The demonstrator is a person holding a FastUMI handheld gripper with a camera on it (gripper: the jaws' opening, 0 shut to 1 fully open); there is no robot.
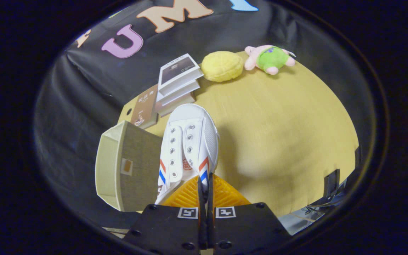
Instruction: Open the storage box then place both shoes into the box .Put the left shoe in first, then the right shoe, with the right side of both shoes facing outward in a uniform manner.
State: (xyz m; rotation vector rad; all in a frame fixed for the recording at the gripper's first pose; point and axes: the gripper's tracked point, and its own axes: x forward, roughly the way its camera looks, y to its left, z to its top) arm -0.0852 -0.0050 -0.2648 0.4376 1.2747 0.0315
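One shoe (189,141) hangs clamped by its side wall between the gripper (205,184) fingers, lifted above the tabletop (289,124) beside the storage box (128,166) at the left edge. Judging from this, neither shoe is boxed yet; the lid's state is unclear.

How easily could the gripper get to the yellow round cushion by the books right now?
Probably not yet: the gripper is shut on a white sneaker, which fills its fingers. The bare tabletop toward the cushion otherwise looks free.

White shoe (189,141) — red-blue stripes
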